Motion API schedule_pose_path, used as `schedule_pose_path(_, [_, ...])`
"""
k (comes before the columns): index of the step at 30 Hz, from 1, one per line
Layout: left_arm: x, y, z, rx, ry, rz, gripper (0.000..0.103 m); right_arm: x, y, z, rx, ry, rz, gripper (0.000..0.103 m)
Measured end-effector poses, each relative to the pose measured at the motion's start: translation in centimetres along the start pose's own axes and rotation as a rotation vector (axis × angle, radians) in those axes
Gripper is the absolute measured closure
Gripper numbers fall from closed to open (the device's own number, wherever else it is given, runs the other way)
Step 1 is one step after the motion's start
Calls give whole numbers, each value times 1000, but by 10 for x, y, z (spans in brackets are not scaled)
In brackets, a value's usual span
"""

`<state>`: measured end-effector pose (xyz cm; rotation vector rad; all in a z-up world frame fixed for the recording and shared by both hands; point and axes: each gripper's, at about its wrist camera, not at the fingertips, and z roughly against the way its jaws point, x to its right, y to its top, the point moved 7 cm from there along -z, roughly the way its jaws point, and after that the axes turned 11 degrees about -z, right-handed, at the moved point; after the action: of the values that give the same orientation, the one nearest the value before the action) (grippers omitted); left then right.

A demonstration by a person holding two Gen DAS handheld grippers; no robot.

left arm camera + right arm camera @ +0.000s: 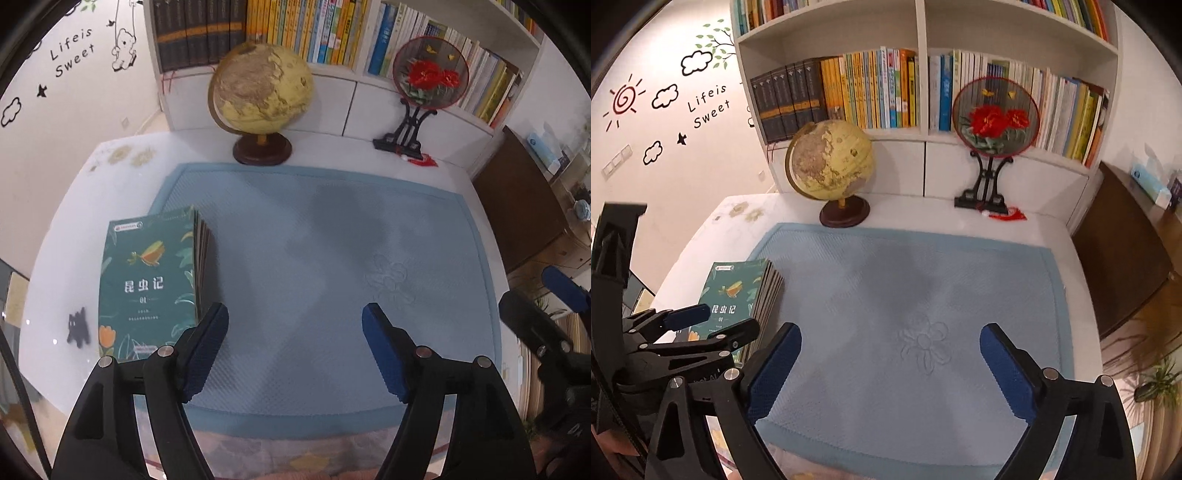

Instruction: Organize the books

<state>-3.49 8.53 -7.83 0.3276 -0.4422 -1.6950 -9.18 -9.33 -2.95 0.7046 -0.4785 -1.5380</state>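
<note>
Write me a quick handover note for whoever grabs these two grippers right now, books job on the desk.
Left gripper: open, holding nothing, hovering above the blue mat just right of the book stack.
Right gripper: open, holding nothing, above the mat's middle.
Books: one flat stack at the mat's left edge, green cover on top.
Done: books look gathered into that single pile; the rest of the mat shows no loose books.
Left: possibly squaring the slightly fanned stack, or moving it to the shelf behind the globe.

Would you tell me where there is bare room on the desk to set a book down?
The blue mat is bare from the book stack at its left edge across to its right border. Crowded: the white strip behind it, holding the globe and fan stand.
</note>
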Motion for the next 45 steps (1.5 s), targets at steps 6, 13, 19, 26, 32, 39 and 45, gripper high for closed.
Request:
schedule_pose_path(6, [8,-1,-7,-19,0,-31,29,-2,-2,-1,3,-13,11,6])
schedule_pose_path(13, [12,2,-10,-20,-7,-44,29,2,-2,-4,-5,-22,2,6])
schedule_pose_path(19, [13,3,-12,-21,4,-41,29,4,-4,-7,-17,-22,-2,6])
schedule_pose_path(26, [9,5,-15,-24,7,-39,29,7,-5,-9,-28,-28,-14,6])
schedule_pose_path(32, [8,6,-17,-24,6,-48,29,9,-6,-11,-39,-33,-21,6])
schedule_pose_path(39, [10,7,-17,-23,3,-61,29,11,-6,-13,-47,-33,-23,6])
schedule_pose_path(45, [12,8,-17,-20,0,-67,29,13,-6,-16,-56,-37,-26,6])
